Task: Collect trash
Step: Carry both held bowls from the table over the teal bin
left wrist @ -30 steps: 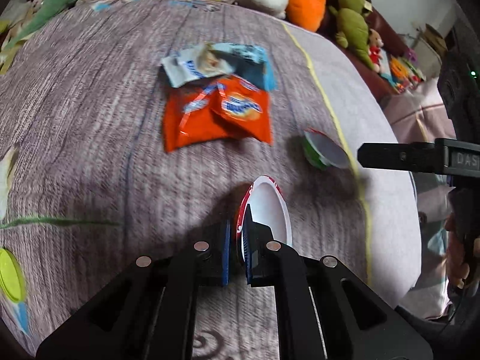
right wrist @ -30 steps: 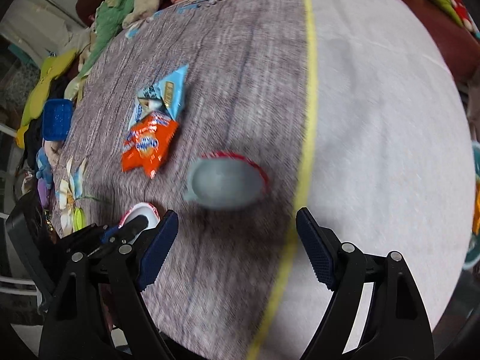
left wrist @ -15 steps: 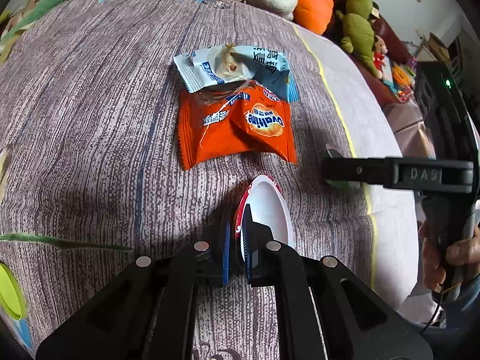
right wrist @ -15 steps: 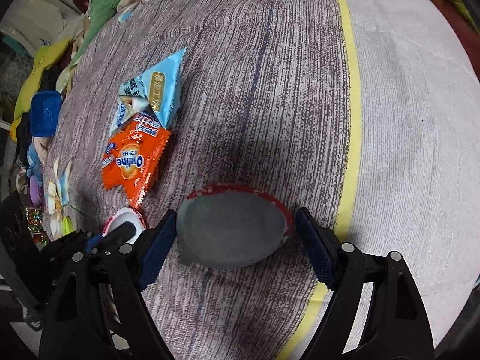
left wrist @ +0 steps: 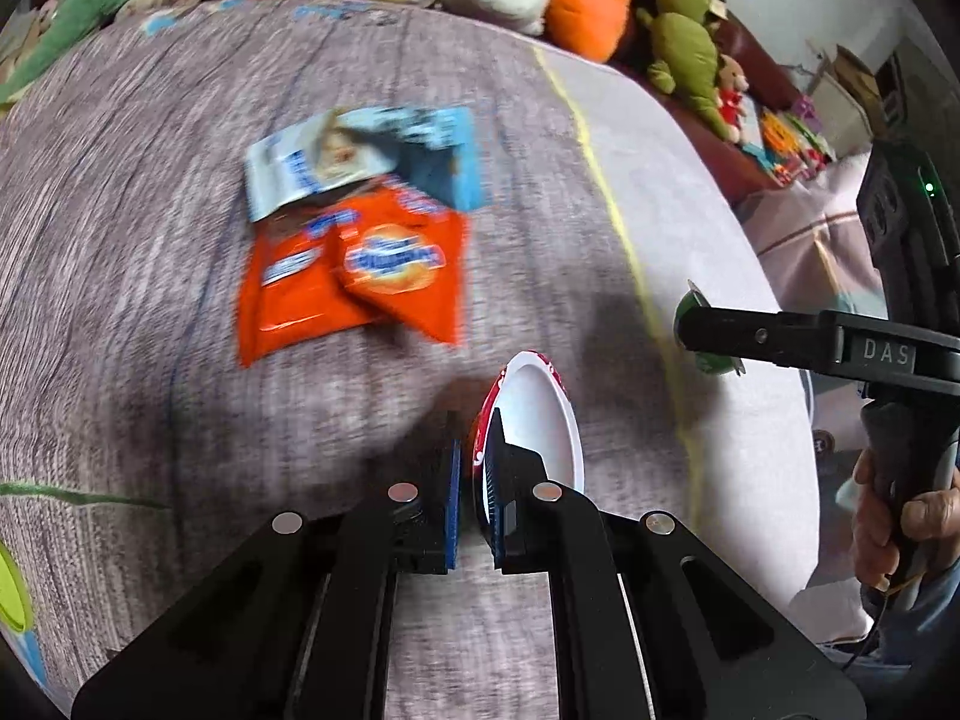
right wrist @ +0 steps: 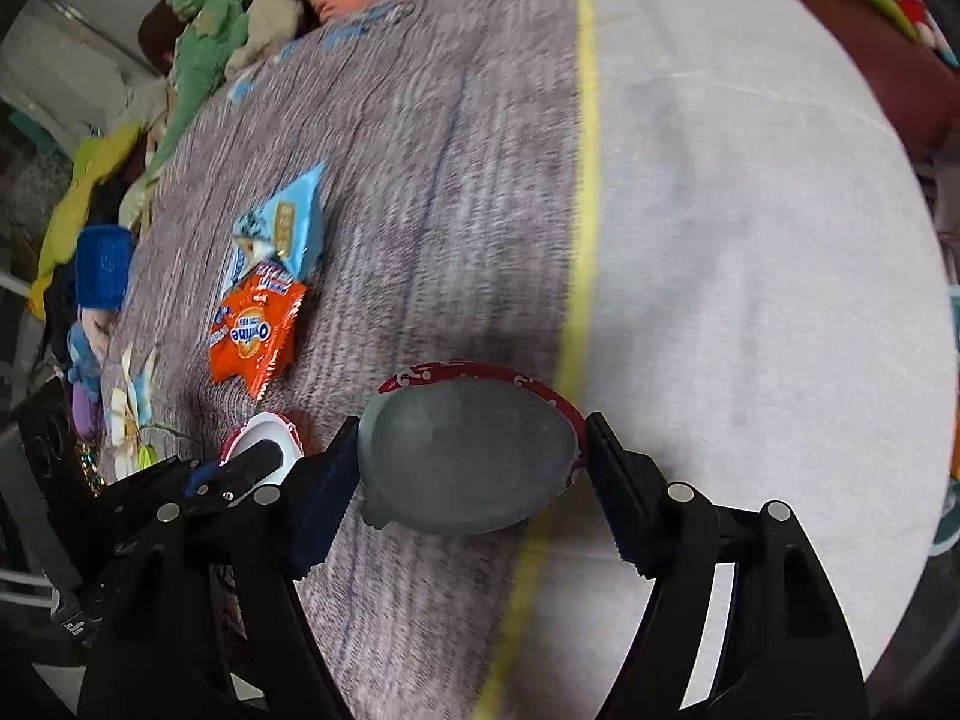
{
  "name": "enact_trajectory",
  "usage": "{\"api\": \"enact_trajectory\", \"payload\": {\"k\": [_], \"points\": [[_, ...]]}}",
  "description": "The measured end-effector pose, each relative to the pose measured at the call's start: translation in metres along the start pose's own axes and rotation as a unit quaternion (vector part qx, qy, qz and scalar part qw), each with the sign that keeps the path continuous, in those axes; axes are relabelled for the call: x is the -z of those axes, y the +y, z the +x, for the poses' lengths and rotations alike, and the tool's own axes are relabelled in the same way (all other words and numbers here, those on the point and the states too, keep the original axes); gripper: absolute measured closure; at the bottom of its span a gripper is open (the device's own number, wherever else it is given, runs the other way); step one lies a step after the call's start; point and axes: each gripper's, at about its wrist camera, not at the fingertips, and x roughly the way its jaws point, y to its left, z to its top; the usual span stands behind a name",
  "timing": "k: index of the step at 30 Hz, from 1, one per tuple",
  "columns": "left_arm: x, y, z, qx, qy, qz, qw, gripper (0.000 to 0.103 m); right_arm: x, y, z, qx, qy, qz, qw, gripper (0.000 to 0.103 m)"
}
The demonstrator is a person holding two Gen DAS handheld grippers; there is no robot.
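Two wrappers (left wrist: 354,276) overlap mid tabletop (left wrist: 120,360); cup (right wrist: 468,456) w/ foil lid sits right of them, plush toys (left wrist: 684,54) behind.

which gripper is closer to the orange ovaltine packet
Left. The left gripper, shut on a white cup, sits just below the orange Ovaltine packet; the right gripper is off to the side, around a foil-lidded cup.

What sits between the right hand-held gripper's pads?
A foil-lidded cup with a red rim; both pads touch its sides in the right wrist view.
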Motion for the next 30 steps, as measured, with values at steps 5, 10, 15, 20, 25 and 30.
{"api": "enact_trajectory", "payload": {"k": [5,10,15,20,25,30], "points": [[-0.005,-0.038,0.006,0.007,0.000,0.027,0.9996,0.095,0.008,-0.029,-0.029,0.001,-0.028,0.025,0.999,0.033],[-0.006,-0.075,0.006,0.013,0.000,0.057,0.9983,0.095,0.016,-0.066,-0.057,0.003,-0.056,0.054,0.997,0.033],[-0.016,-0.117,0.014,0.024,0.002,0.090,0.9956,0.095,0.026,-0.107,-0.087,0.010,-0.083,0.086,0.993,0.033],[-0.024,-0.166,0.028,0.040,0.014,0.126,0.9911,0.095,0.039,-0.156,-0.119,0.017,-0.111,0.123,0.986,0.033],[-0.031,-0.221,0.046,0.055,0.029,0.166,0.9842,0.095,0.055,-0.210,-0.151,0.024,-0.142,0.166,0.976,0.033],[-0.039,-0.270,0.065,0.069,0.040,0.194,0.9777,0.095,0.074,-0.264,-0.183,0.038,-0.172,0.210,0.962,0.033]]}}
